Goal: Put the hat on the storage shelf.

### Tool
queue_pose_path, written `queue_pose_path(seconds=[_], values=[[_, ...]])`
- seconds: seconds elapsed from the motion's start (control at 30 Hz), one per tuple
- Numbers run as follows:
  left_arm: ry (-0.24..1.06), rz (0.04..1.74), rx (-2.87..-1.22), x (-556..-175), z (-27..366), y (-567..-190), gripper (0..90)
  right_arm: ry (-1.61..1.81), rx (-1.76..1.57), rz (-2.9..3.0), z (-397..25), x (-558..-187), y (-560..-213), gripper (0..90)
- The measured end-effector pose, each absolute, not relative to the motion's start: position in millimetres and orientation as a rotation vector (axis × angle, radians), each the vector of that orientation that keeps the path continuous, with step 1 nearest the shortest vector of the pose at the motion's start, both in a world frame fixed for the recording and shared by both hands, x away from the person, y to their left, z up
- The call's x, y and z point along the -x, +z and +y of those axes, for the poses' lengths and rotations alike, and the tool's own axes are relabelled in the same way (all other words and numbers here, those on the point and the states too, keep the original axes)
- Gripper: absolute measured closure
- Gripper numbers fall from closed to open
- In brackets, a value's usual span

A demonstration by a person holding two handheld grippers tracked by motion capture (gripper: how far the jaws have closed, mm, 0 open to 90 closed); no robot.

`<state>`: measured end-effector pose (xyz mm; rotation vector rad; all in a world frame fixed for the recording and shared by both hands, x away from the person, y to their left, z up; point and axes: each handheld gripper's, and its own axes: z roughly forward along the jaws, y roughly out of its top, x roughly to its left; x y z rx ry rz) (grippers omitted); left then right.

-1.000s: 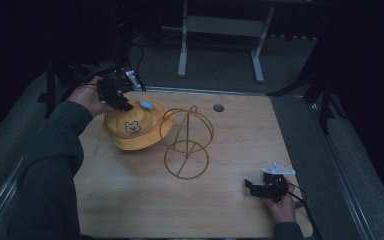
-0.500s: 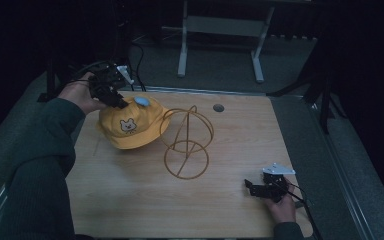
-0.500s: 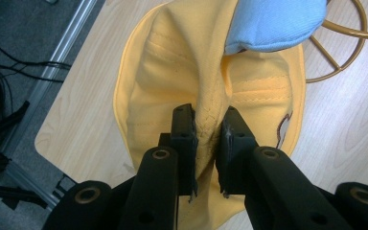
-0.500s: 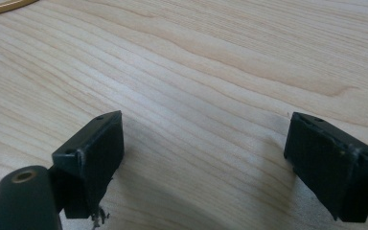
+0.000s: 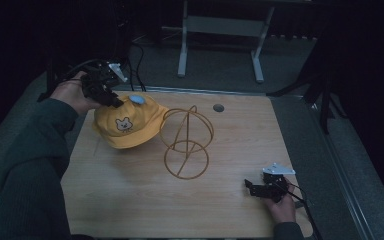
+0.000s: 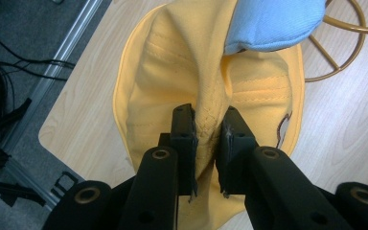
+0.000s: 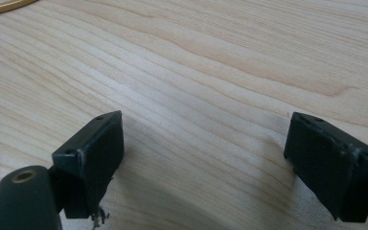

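While the left hand-held gripper (image 5: 111, 99) sits at the upper left of the high view, its jaws are pinching a fold of the yellow hat (image 5: 125, 125) near the crown, and in the left gripper view the cloth (image 6: 206, 86) bunches into a ridge between the two black pads. That hat lies on the wooden tabletop (image 5: 230, 145) left of centre, its brim just beside a gold wire stand (image 5: 186, 142), with a pale blue patch (image 5: 137, 99) on top and a small bear face on its front. It looks light and soft: the fabric creases readily, so it will likely sag and swing when raised, and a thin pinch could slip off. Taking hold at a stitched seam or the thicker brim edge seems the firmer choice. At the lower right of the high view, the right hand-held gripper (image 5: 262, 189) rests low over bare wood, jaws spread wide with nothing between them
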<state>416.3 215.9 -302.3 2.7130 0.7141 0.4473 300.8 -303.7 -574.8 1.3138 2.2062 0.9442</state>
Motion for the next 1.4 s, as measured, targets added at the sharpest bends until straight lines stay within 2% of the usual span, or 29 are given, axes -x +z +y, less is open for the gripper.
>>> queue_pose_path(seconds=[0.83,1.4], values=[[0.464,0.780,-2.637,-408.9,240.4,-295.4,78.9,0.944,-1.314,2.206,-303.7,-300.8,-574.8,13.6],[0.469,0.755,-2.590,-401.6,246.1,-288.3,78.8,0.945,-1.314,2.206,-303.6,-300.8,-574.8,13.5]])
